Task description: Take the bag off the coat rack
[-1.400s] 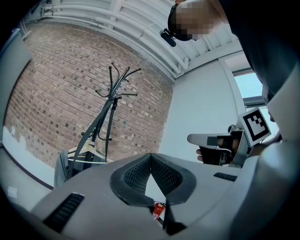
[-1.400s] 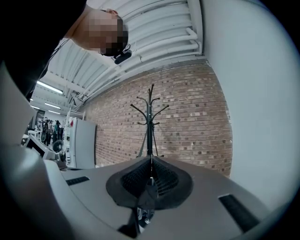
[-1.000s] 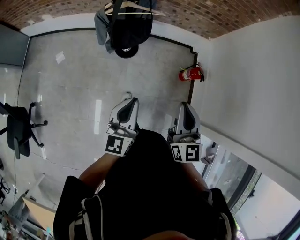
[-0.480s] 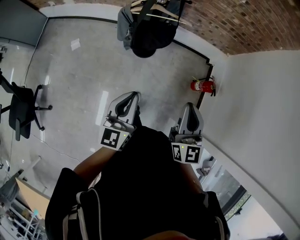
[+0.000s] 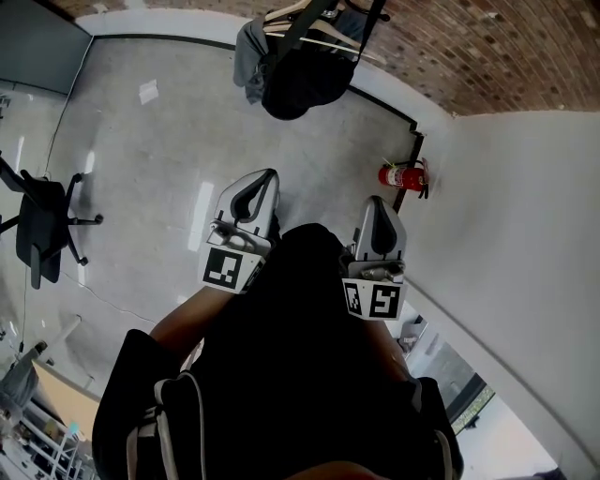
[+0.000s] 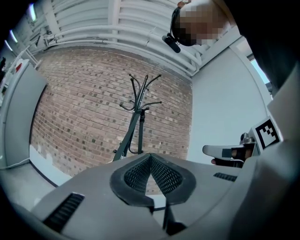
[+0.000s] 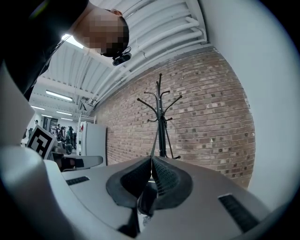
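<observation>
A black bag (image 5: 298, 82) hangs on the dark coat rack (image 5: 323, 21) by the brick wall, at the top of the head view, with a grey garment (image 5: 247, 58) beside it. My left gripper (image 5: 268, 176) and right gripper (image 5: 375, 202) are held level side by side, well short of the rack, both shut and empty. In the left gripper view the coat rack (image 6: 140, 110) stands ahead above the left gripper (image 6: 150, 155), a strap slanting down from it. The bag is hidden behind the gripper's body. In the right gripper view the coat rack (image 7: 160, 117) rises above the right gripper (image 7: 151, 159).
A red fire extinguisher (image 5: 401, 175) hangs on the wall corner right of the rack. A black office chair (image 5: 42, 230) stands at the far left. A white wall (image 5: 525, 206) runs along the right. Grey concrete floor (image 5: 159, 141) lies between me and the rack.
The person has walked toward the coat rack, which has shifted right and up in the head view. Both grippers have travelled forward together and stay shut.
</observation>
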`<control>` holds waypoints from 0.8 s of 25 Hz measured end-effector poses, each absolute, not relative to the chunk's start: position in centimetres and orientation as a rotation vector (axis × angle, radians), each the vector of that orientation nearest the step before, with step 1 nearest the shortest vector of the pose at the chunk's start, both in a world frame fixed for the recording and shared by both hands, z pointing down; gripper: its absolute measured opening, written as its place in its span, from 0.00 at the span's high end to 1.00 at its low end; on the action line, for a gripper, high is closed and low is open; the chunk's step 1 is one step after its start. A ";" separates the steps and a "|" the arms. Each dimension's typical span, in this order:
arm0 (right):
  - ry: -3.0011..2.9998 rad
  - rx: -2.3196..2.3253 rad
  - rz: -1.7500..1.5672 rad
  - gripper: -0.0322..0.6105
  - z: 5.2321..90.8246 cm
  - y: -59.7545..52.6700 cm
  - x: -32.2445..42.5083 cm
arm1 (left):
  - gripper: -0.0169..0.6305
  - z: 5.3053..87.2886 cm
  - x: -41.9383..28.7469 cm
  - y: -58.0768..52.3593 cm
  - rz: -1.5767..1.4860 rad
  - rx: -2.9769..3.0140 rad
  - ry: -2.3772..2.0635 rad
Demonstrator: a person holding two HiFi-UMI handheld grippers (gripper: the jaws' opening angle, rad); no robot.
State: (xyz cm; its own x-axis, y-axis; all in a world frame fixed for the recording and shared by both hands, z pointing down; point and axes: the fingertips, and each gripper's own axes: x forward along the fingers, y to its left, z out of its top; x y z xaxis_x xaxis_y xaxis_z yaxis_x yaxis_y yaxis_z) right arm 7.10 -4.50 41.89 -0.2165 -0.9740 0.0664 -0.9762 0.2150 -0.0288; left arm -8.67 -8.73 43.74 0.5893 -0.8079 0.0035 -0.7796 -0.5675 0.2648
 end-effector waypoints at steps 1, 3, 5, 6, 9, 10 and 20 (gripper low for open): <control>-2.411 1.952 0.111 0.92 42.2 -4.6 7.7 | 0.94 44.0 -8.4 -8.7 -0.152 2.584 -1.313; -2.389 1.982 0.145 0.92 42.7 -4.9 9.0 | 0.94 44.4 -8.0 -8.7 -0.120 2.584 -1.316; -2.389 2.002 0.158 0.92 42.9 -5.4 10.1 | 0.94 44.7 -7.4 -8.9 -0.100 2.603 -1.325; -2.398 2.001 0.154 0.92 42.9 -5.7 10.5 | 0.94 44.4 -7.1 -9.2 -0.108 2.615 -1.338; -2.445 1.979 0.140 0.92 42.3 -7.0 11.1 | 0.94 44.1 -5.9 -9.4 -0.087 2.625 -1.352; -2.469 1.973 0.145 0.92 41.8 -7.5 11.2 | 0.94 43.9 -5.4 -9.3 -0.077 2.629 -1.345; -2.667 1.839 0.075 0.92 38.9 -11.9 10.0 | 0.94 40.7 -1.6 -12.6 -0.117 2.728 -1.382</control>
